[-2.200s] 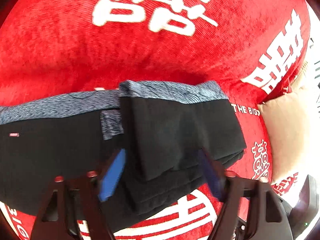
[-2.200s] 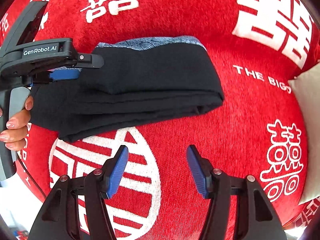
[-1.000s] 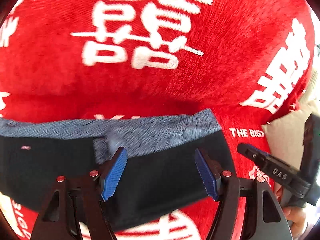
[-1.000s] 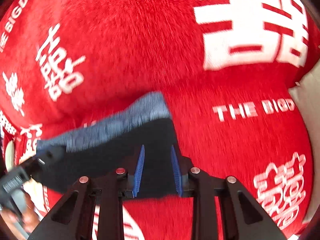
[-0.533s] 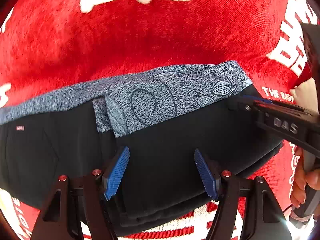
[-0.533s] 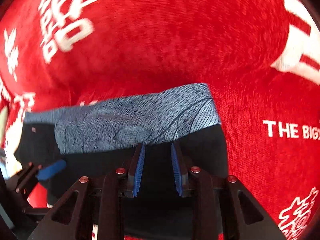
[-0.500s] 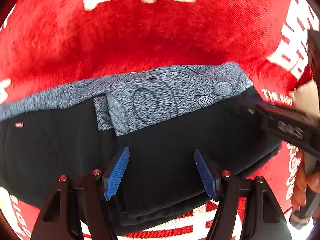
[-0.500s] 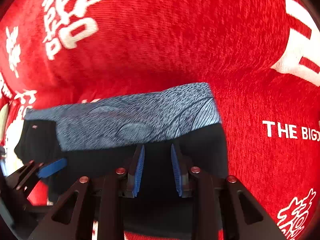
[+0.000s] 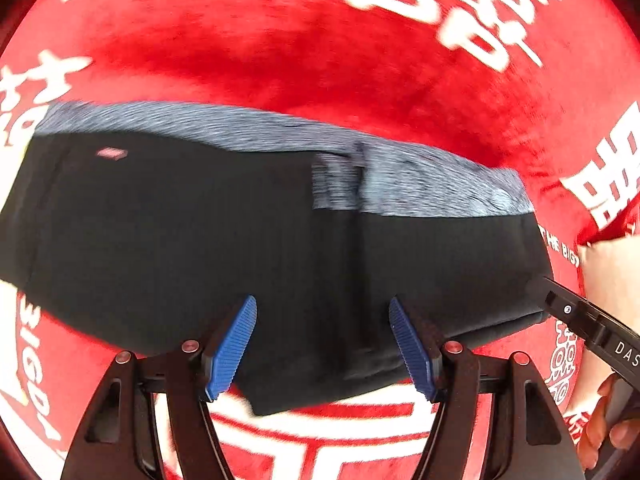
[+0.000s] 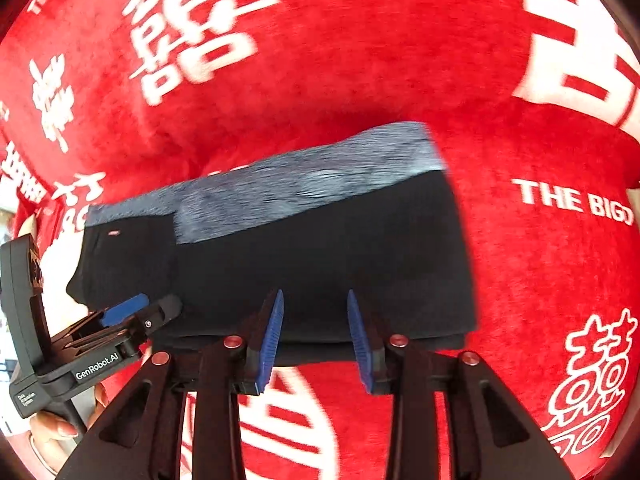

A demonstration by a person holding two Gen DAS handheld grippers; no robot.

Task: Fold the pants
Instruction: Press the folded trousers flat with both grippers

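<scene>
Black pants [image 9: 200, 240] with a grey patterned waistband [image 9: 432, 188] lie folded on the red blanket [image 9: 312, 64]. My left gripper [image 9: 322, 344] hangs open over their near edge, pads apart and pressing nothing. In the right wrist view the pants [image 10: 320, 256] fill the middle. My right gripper [image 10: 316, 336] stands over their near edge with its jaws opening; the black cloth lies under the gap and the pads do not press it. The left gripper [image 10: 120, 320] shows at the pants' left end, the right gripper [image 9: 580, 320] at their right end.
The red blanket [image 10: 380, 60] with large white characters covers the whole surface. A beige pillow [image 9: 608, 276] lies at its right edge. A hand [image 9: 608, 436] holds the right gripper's handle, and fingers [image 10: 56, 428] hold the left one.
The right gripper's jaws have widened off the black cloth and it has drawn back to the pants' near edge. The left gripper has slid left along the pants, staying open.
</scene>
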